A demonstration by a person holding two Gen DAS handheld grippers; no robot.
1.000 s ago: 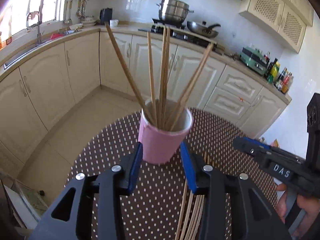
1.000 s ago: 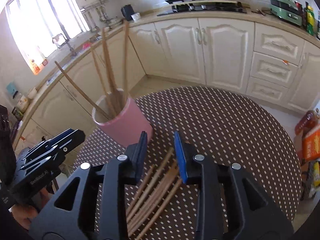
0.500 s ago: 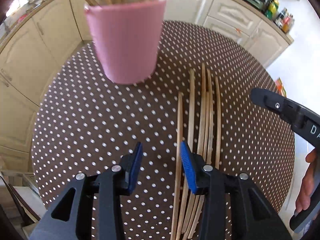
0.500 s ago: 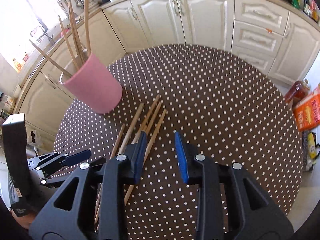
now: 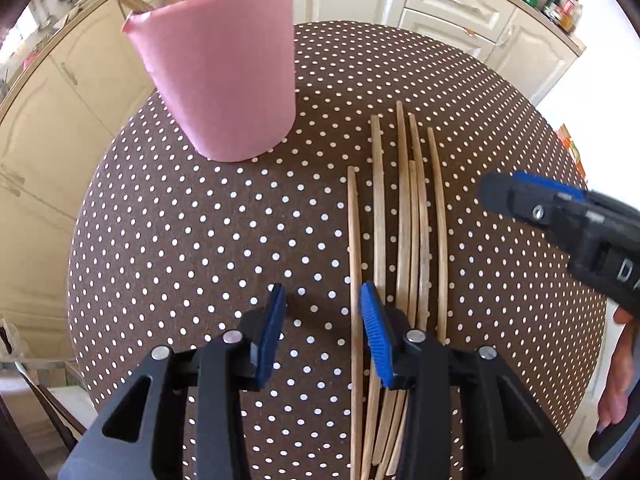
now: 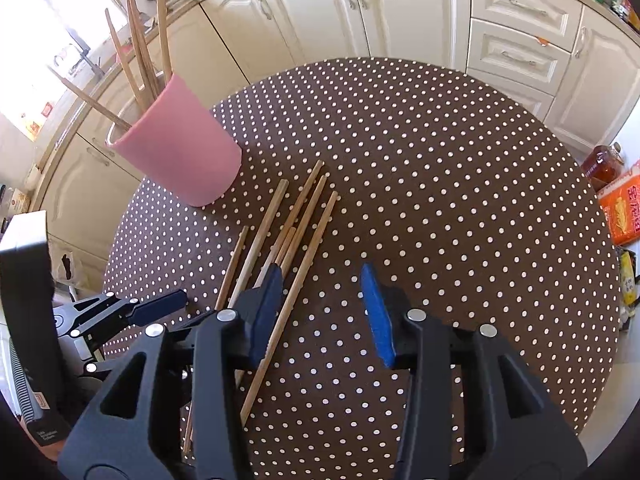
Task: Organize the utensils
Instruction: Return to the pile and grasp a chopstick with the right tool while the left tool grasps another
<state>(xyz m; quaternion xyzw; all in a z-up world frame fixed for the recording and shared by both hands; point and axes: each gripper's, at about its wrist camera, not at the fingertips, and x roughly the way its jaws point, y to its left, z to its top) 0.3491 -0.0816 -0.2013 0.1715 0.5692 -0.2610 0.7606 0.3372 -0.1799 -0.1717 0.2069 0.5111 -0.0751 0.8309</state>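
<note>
Six loose chopsticks (image 5: pixel 404 216) lie side by side before you on the round dotted tablecloth (image 5: pixel 224 240); about five more stand in one pink cup (image 5: pixel 224 68). Your left gripper (image 5: pixel 323 328) is parted and empty; your right gripper (image 6: pixel 320 304) has just been opening (nothing held). Cream cabinets (image 6: pixel 400 12) surround.

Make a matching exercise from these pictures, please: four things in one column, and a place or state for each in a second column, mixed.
Things:
1. cup
2. loose chopsticks
3. left gripper
4. oil bottle

Places or states:
A. lying flat on the dotted cloth
B. on the floor beside the table
C. standing on the cloth, chopsticks inside
D. open, nothing pressed between its pads

Pairs: 1-C, 2-A, 3-D, 4-B
</note>
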